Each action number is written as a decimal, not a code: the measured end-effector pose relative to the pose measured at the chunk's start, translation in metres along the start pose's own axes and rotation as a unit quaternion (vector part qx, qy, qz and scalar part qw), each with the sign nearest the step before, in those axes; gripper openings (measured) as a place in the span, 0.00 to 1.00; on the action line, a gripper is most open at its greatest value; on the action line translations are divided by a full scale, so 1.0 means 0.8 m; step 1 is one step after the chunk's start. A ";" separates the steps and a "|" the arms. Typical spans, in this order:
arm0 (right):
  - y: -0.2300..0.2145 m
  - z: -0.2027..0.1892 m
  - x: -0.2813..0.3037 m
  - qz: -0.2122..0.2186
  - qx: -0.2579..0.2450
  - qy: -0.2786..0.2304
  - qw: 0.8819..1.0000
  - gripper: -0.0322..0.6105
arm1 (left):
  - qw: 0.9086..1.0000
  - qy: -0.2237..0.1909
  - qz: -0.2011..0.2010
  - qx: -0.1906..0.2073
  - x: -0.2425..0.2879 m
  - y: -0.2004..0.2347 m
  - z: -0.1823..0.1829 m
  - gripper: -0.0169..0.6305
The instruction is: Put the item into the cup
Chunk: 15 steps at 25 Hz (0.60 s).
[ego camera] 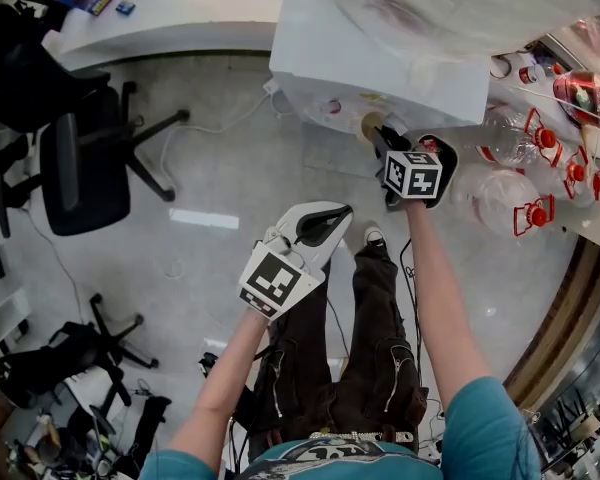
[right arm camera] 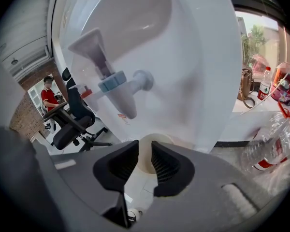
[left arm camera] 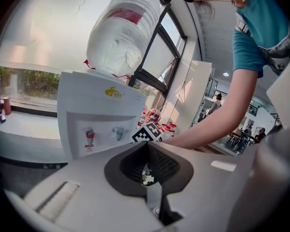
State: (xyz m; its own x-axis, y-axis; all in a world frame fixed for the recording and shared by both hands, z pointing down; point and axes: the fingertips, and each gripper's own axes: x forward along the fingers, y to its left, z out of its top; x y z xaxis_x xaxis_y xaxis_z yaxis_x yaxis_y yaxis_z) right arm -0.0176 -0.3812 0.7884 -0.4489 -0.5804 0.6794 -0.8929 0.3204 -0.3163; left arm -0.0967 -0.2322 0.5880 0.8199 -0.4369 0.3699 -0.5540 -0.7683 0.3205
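Note:
A cream paper cup [ego camera: 370, 124] sits at the front of the white water dispenser [ego camera: 380, 58], under its blue tap [right arm camera: 118, 83]. My right gripper [ego camera: 380, 136] points at it. In the right gripper view the cup [right arm camera: 159, 140] shows just past the tips of my right gripper [right arm camera: 145, 152], whose pads stand slightly apart and do not visibly press on it. My left gripper [ego camera: 336, 212] hangs lower and to the left, over the floor, away from the dispenser. Its jaws [left arm camera: 147, 145] meet at the tips, with nothing visible between them. No separate item is visible.
A large water bottle [left arm camera: 123, 33] sits inverted on the dispenser, beside a red tap [left arm camera: 89, 135]. Clear bottles with red handles [ego camera: 515, 203] lie on a ledge at the right. A black office chair [ego camera: 80, 168] stands on the floor at the left, and the person's legs [ego camera: 370, 348] are below.

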 end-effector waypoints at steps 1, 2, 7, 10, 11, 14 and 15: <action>0.001 0.000 0.000 0.001 0.001 0.000 1.000 0.19 | 1.000 0.000 0.001 -0.001 0.000 0.001 0.000 0.05; 0.002 -0.001 0.000 0.003 0.001 0.001 1.000 0.20 | 1.000 -0.001 0.002 -0.002 -0.001 0.002 -0.001 0.05; 0.006 -0.006 -0.005 0.008 0.007 0.004 1.000 0.23 | 1.000 -0.002 0.008 -0.004 -0.004 0.005 -0.001 0.05; 0.008 -0.006 -0.011 0.009 0.014 -0.002 1.000 0.24 | 1.000 -0.004 0.012 -0.006 -0.006 0.008 0.000 0.05; 0.009 -0.006 -0.015 0.010 0.018 -0.005 1.000 0.24 | 1.000 -0.005 0.014 -0.006 -0.007 0.009 0.000 0.05; 0.017 -0.004 -0.028 0.016 0.023 -0.012 1.000 0.24 | 1.000 -0.007 0.019 -0.005 -0.011 0.013 0.003 0.05; 0.021 -0.004 -0.033 0.019 0.023 -0.014 0.999 0.24 | 1.000 -0.009 0.022 -0.004 -0.013 0.015 0.004 0.05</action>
State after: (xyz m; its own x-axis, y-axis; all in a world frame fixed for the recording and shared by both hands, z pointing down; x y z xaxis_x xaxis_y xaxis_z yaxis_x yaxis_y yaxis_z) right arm -0.0206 -0.3581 0.7670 -0.4830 -0.5892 0.6478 -0.8754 0.3086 -0.3720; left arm -0.1115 -0.2384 0.5855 0.7975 -0.4777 0.3684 -0.5902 -0.7445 0.3122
